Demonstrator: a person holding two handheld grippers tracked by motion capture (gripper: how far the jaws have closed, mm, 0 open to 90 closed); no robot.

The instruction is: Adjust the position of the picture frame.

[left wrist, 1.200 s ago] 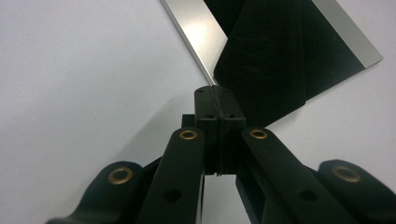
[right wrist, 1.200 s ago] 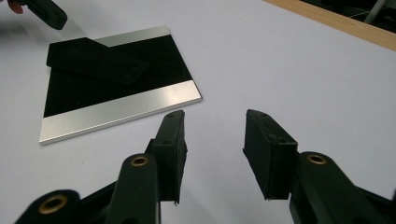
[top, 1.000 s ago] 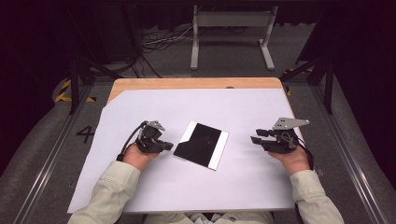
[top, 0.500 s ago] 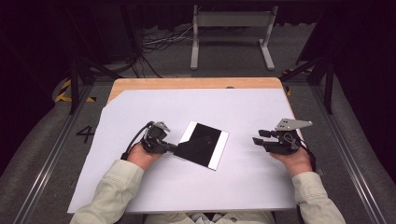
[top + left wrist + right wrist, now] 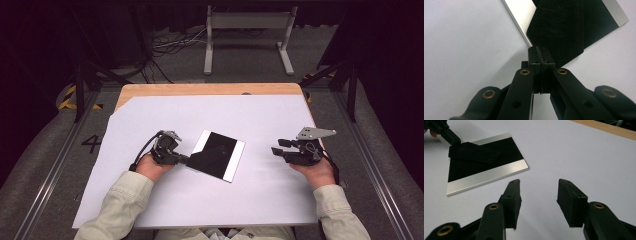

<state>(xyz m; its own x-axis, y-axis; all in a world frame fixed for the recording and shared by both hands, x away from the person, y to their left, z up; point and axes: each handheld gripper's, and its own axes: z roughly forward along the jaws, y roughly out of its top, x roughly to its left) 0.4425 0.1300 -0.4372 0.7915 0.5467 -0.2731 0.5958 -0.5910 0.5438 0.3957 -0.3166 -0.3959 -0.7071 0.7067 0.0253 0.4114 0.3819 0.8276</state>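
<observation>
A flat square plate [image 5: 218,155], black across its middle with a silver strip along two opposite edges, lies on the white sheet [image 5: 210,120] covering the surface. A thin black flap [image 5: 560,30] sits over the plate's black field, its near corner raised off the plate where the left gripper [image 5: 182,159] holds it. In the left gripper view the jaws are pressed together on that corner of the flap, which fans out directly ahead of the tips, with one silver strip running off to the left of them and another showing at the upper right. The person's left hand [image 5: 152,166] holds this gripper low against the sheet.

The right gripper [image 5: 278,148] rests well apart from the plate, its jaws spread with nothing between them. In the right gripper view the plate lies ahead and to the left of those jaws, its nearer silver strip facing them, and the left gripper's closed tips meet the flap at the plate's far corner. The right hand [image 5: 315,170] grips the tool from behind; a grey three-cornered plate [image 5: 315,133] sits on top of it.
</observation>
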